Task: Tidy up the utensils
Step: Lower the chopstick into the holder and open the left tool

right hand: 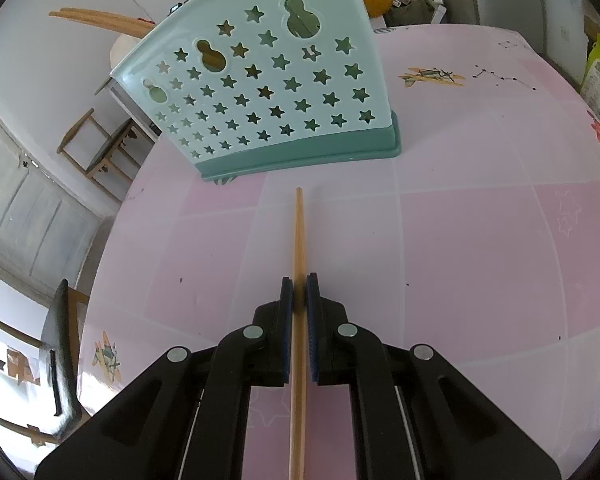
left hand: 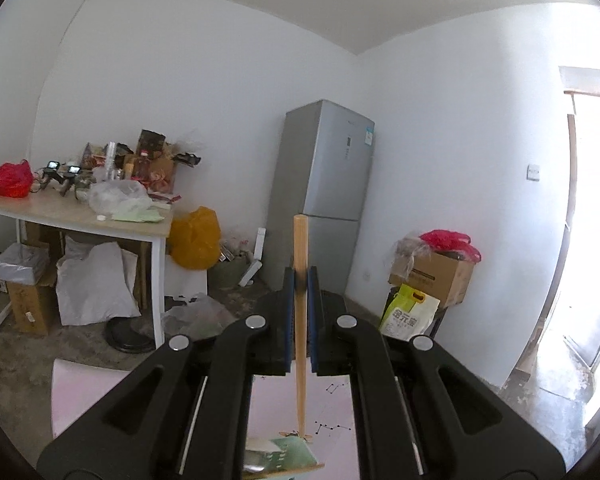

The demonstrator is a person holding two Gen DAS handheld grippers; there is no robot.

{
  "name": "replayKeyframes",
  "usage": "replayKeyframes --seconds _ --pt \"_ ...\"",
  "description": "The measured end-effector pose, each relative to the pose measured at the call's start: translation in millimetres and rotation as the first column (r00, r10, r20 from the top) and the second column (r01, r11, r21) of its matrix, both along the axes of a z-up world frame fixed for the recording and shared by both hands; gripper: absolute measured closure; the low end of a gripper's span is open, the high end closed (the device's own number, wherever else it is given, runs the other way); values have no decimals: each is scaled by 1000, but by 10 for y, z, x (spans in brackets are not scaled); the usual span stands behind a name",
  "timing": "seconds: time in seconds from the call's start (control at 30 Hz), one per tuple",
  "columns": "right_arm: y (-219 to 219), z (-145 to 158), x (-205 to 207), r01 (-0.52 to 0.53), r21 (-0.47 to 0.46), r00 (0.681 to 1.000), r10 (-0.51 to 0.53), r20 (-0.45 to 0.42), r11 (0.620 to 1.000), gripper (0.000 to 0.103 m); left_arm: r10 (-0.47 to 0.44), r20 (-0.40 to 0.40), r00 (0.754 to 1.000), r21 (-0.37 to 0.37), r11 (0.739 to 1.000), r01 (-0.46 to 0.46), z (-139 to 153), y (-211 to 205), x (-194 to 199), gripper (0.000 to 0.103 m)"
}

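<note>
- Clamped between my left gripper (left hand: 300, 280) jaws is a wooden chopstick (left hand: 300, 248), its blunt end sticking up past the fingertips and its thin end hanging below them, over the pink tablecloth (left hand: 80, 392).
- Pinched the same way in my right gripper (right hand: 299, 294) is a second chopstick (right hand: 299, 232), running forward from the fingertips toward the holder.
- Ahead of the right gripper stands the pale green utensil holder (right hand: 268, 92) with star cut-outs, upright on the table; wooden sticks (right hand: 100, 20) jut out behind its top left edge, though I cannot tell whether they sit inside it.
- I judge the task partway: both held chopsticks are not yet in the holder, and dropping them in is what remains.
- Beyond the left gripper I see a grey fridge (left hand: 328, 184), a cluttered side table (left hand: 80, 212), an orange bag (left hand: 196, 236) and cardboard boxes (left hand: 436, 276) on a rough floor.
</note>
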State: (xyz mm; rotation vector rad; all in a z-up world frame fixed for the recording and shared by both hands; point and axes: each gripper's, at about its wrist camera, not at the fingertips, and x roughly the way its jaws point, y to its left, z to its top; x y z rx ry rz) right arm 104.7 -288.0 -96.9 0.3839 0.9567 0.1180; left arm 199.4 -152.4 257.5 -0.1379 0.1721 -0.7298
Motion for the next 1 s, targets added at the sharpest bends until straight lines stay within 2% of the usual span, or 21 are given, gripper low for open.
replayKeyframes --seconds 0.2,0.4,0.5,0.57,0.73,0.9,1.0 --pt "-7 -4 -4 2 11 1000 -2 -3 1000 96 31 -20 999 84 996 -29 -407 -315 233 98" --pt "-16 -5 -4 -1 13 1000 1 -4 1000 96 47 -105 993 120 992 -35 -881 -397 508 98" --pt "-16 -5 -10 -2 13 1000 2 -3 1000 96 44 -140 989 132 991 -25 -1034 -347 521 96" --pt "-16 -7 -13 -2 14 1000 2 -2 1000 96 38 -152 988 121 992 -20 -1062 -261 500 81" --pt "-16 -10 -19 -5 10 1000 5 0 1000 96 40 -118 992 109 994 -27 -1067 53 206 63" --pt "3 2 -1 -29 -16 1000 29 -6 999 96 60 -114 992 137 990 -44 -1188 456 -177 55" --pt "6 4 12 -35 -22 999 35 -9 999 96 114 -147 982 181 980 -87 -1391 752 -426 49"
